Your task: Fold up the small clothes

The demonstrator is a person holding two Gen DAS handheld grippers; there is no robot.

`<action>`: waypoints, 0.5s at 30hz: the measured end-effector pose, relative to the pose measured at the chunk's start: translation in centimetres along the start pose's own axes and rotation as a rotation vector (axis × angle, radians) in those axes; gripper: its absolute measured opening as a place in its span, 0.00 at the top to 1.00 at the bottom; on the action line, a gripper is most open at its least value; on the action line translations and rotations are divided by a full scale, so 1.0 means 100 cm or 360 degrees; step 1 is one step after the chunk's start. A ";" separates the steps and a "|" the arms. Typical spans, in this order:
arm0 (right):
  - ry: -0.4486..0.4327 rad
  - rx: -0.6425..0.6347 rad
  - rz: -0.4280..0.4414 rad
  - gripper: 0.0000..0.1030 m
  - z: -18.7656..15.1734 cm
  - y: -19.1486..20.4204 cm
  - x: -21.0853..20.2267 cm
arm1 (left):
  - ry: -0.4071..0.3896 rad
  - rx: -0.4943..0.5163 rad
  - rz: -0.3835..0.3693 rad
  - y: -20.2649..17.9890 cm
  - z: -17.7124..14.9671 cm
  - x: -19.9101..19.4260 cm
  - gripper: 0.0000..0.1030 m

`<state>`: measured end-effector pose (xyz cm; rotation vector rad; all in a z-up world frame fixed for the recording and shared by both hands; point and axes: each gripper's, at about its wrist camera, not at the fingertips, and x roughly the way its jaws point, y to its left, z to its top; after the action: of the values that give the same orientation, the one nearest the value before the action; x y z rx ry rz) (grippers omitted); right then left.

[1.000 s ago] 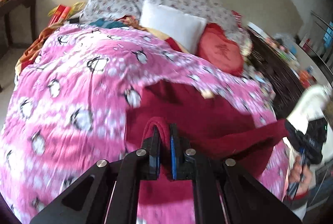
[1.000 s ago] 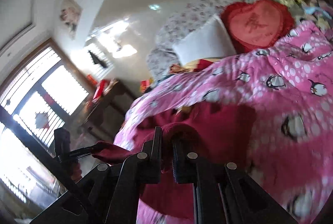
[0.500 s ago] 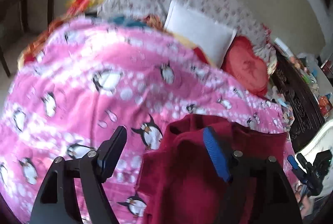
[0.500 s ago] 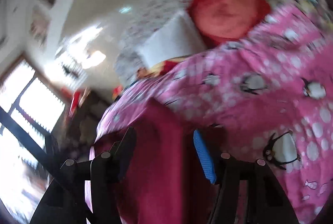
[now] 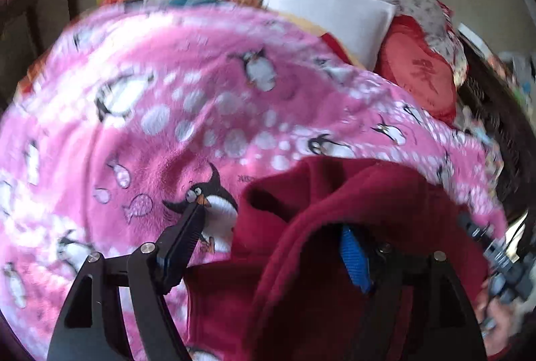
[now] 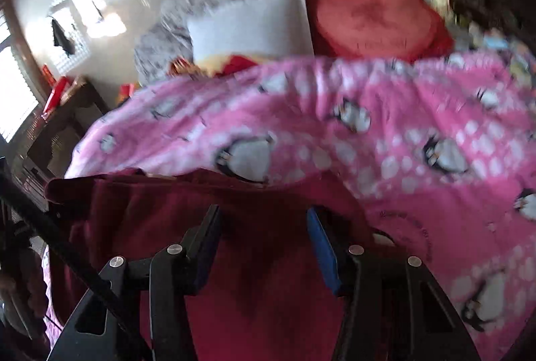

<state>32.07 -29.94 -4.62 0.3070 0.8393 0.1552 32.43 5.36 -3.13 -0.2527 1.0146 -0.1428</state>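
1. Step in hand, as judged: the release at the end of a fold. The dark red fleece garment (image 5: 335,260) lay in a rumpled heap on the pink penguin-print fleece blanket (image 5: 201,113) covering the bed, with neither gripper holding it.
2. Left gripper (image 5: 273,243): jaws stood wide apart and had just been opening a little further. A raised fold of the red fleece sat between them and draped over the blue-padded finger (image 5: 351,257), but the pads did not press on it. The black finger (image 5: 182,243) stood clear over bare blanket, beside the garment's edge.
3. Right gripper (image 6: 264,243): jaws parted to a middling gap and had just been closing slightly. The red fleece lay beneath and between the fingers; nothing was pinched.
4. Garment position: near edge of the bed, close under both grippers, well apart from the white rectangular pillow (image 5: 328,12) and the red heart-shaped cushion (image 5: 422,72) at the head end.
5. The fold looked loose and lumpy, not flat; motion blur hid the exact edges.
6. Next move, as judged: find a clean edge or corner on each side, close on a single layer, then lift and lay it flat for the next fold. Risk: catching the blanket along with the fleece.
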 end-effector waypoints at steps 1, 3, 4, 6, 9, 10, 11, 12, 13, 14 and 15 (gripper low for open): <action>0.0005 0.0012 0.0007 0.45 0.001 -0.002 0.002 | 0.0005 -0.0021 -0.0025 0.004 0.002 0.000 0.24; -0.0005 -0.0005 0.0004 0.45 0.003 0.001 -0.004 | 0.0001 -0.0033 -0.0050 0.007 0.003 -0.009 0.24; -0.0023 -0.0013 0.0002 0.45 0.002 0.002 -0.013 | -0.0012 -0.0038 -0.0043 0.010 0.001 -0.015 0.24; -0.0069 -0.0004 0.0048 0.42 -0.007 0.003 -0.038 | -0.0049 -0.0036 -0.0015 0.016 -0.010 -0.034 0.24; -0.0076 -0.0047 0.0091 0.37 -0.028 0.006 -0.072 | -0.0086 0.0002 -0.0014 0.025 -0.033 -0.059 0.24; -0.0074 -0.0065 0.0087 0.37 -0.035 0.008 -0.080 | -0.0093 0.0022 -0.0015 0.027 -0.041 -0.065 0.24; -0.0070 -0.0085 0.0083 0.37 -0.045 0.008 -0.089 | -0.0098 0.0030 -0.0020 0.030 -0.050 -0.071 0.24; -0.0065 -0.0094 0.0080 0.37 -0.051 0.007 -0.094 | -0.0103 0.0031 -0.0038 0.033 -0.064 -0.077 0.24; -0.0054 -0.0116 0.0081 0.37 -0.064 0.007 -0.103 | -0.0101 0.0039 -0.0054 0.034 -0.075 -0.081 0.24; -0.0052 -0.0139 0.0084 0.37 -0.075 0.007 -0.110 | -0.0099 0.0061 -0.0068 0.035 -0.091 -0.086 0.24; -0.0047 -0.0166 0.0073 0.37 -0.084 0.008 -0.117 | -0.0093 0.0086 -0.0064 0.035 -0.104 -0.088 0.24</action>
<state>18.02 -30.44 -1.43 0.2304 0.7921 0.2360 18.95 9.30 -2.10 -0.2265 0.9466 -0.1980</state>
